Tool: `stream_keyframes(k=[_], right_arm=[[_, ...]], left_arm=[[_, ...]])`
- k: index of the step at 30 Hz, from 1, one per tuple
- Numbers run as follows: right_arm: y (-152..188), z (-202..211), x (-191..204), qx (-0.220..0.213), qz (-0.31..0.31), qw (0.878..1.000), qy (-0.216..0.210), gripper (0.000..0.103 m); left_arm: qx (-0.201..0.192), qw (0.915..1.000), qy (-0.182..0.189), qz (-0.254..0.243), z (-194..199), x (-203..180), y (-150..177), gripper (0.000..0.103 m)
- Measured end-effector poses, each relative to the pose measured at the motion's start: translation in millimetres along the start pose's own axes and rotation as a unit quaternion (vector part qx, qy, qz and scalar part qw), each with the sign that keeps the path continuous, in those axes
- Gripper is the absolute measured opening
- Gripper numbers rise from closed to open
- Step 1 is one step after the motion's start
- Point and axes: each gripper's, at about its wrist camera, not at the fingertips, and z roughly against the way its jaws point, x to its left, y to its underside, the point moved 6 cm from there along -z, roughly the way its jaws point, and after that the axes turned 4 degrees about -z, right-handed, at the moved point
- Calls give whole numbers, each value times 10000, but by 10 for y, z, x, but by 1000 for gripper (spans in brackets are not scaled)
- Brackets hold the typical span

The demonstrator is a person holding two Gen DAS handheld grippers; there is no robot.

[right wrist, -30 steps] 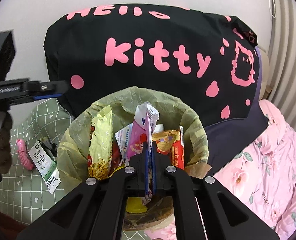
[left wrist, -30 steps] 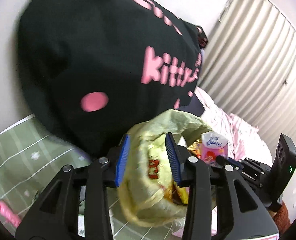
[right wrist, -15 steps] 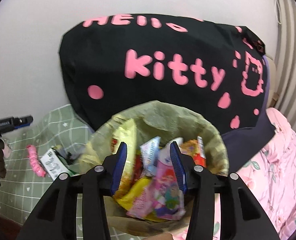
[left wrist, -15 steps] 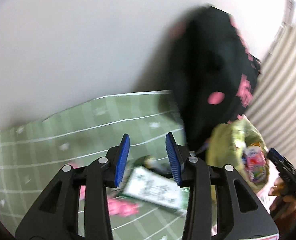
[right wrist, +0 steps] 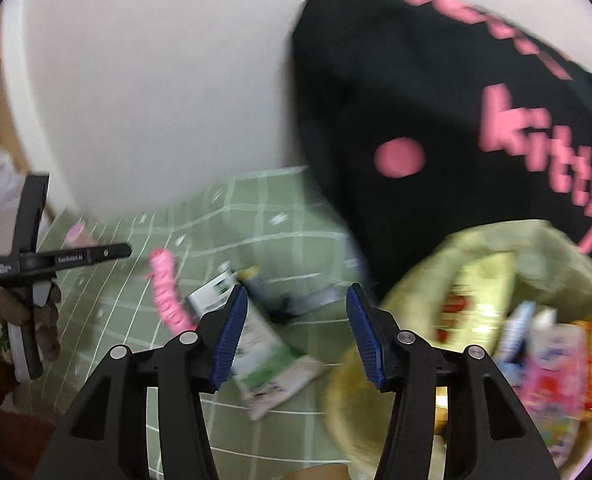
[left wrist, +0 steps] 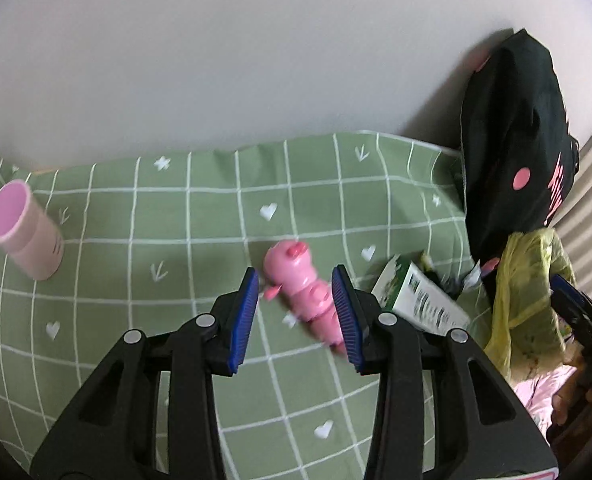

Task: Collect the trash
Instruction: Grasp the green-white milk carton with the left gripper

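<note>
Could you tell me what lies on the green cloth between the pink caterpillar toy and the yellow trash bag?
A green-and-white carton lies flat between the pink toy and the trash bag, seen in the left wrist view.

left wrist view looks forward and down along its own fingers, close over the green checked cloth (left wrist: 200,216), facing the white wall (left wrist: 256,60). right wrist view sits a bit further back and to the right, tilted, blurred, facing the same wall. both catch the pink toy (left wrist: 304,288) (right wrist: 168,292), the green-and-white carton (left wrist: 420,300) (right wrist: 264,344), the yellow trash bag (left wrist: 528,292) (right wrist: 496,264) and the black cushion (left wrist: 512,128) (right wrist: 436,100).
</note>
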Motion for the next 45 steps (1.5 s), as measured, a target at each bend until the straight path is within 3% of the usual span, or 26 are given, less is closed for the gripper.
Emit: stream_keyframes(k=[8,14,22,25,28,30,33,35,39,41,45], right_arm=[[266,-599,280,725,202,9967,-303,49],[351,-809,203,907,169,9957,-47,49],[494,-978,161,1164,-326,9921,-340,49],[570,-939,278,1226,-485,9894,-614,49],[693,-902,489,1428,-692,9804,-1166,49],[779,-862,685,1557,-497,9764,-1409,49],[833,-771,835,1500,-148,9813,-1196,49],[853,-659,787,1388,-158,9867,-826,49],[964,-375,529,1271,-155,9917,-84,49],[1058,-253,387,1292,-128,9914,163,49],[1227,-69,28,1206,-267,9913,456,49]], left_arm=[[80,9998,-28,-160,107,2,133,37],[193,9996,97,-165,105,-15,254,37],[254,9994,111,-202,137,48,338,37],[255,9994,188,-149,121,60,319,37],[302,9989,336,-158,50,21,297,37],[324,9983,462,-173,-3,-18,283,37],[396,9957,807,-206,-107,-135,284,37],[477,9917,1171,-213,-168,-272,288,37],[709,9832,1638,-376,-277,-681,306,49],[906,9822,1503,-667,-353,-916,354,54],[1341,9789,525,-1450,-635,-1263,484,59]])
